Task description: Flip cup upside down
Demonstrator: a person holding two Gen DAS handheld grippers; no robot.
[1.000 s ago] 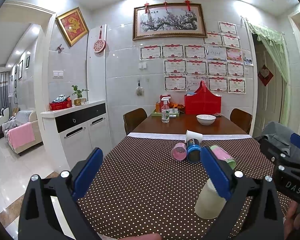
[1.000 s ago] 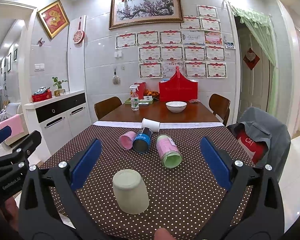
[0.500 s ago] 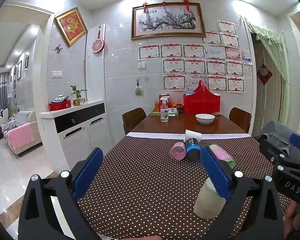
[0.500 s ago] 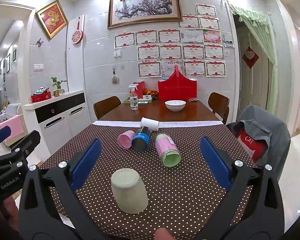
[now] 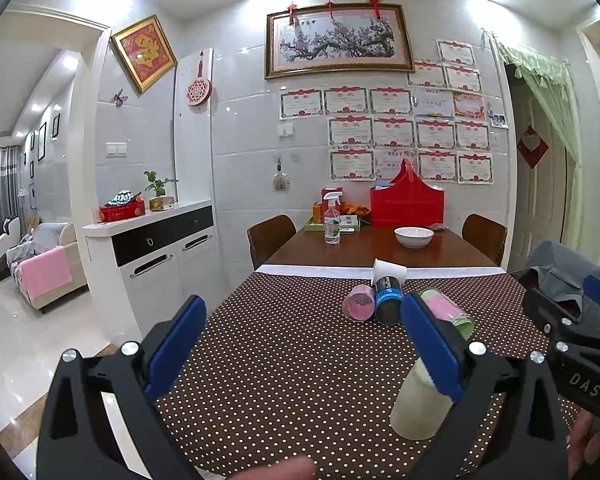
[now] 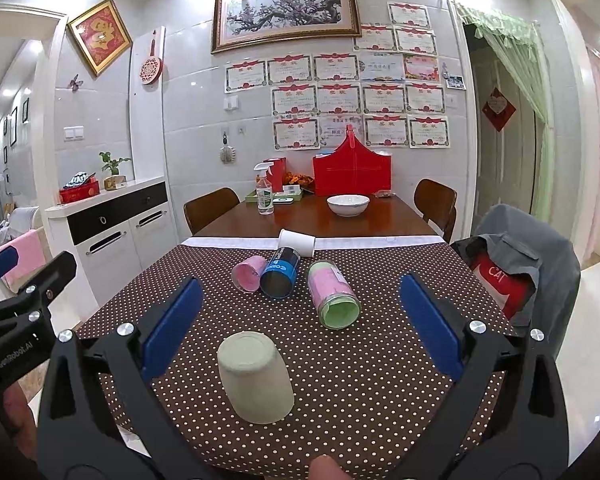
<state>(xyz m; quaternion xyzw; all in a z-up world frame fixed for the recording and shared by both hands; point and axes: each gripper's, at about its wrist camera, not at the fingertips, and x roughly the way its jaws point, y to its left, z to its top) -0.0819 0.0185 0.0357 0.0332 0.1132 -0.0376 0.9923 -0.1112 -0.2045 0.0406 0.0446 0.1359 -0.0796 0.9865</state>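
Right wrist view: 1 smooth cream cup [image 6: 255, 376] stands upside down on the dotted tablecloth [image 6: 380, 380]; beyond it lie 4 cylindrical cups. Both grippers, left [image 5: 300, 344] and right [image 6: 296, 320], gape empty.

Both the left gripper [image 5: 304, 344] and right gripper [image 6: 300, 324] have black frames, silver screws and blue-padded jaws.

The left gripper [image 5: 302, 344] is held level above the table edge, jaws spread wide, blue pads [image 5: 176, 344] facing each other with nothing between them. The right gripper [image 6: 300, 326] is held the same way, jaws fully apart and gripping nothing. Each gripper appears at the edge of the other's view (side by side, apart). A fingertip [image 6: 326, 467] shows at the bottom edge.
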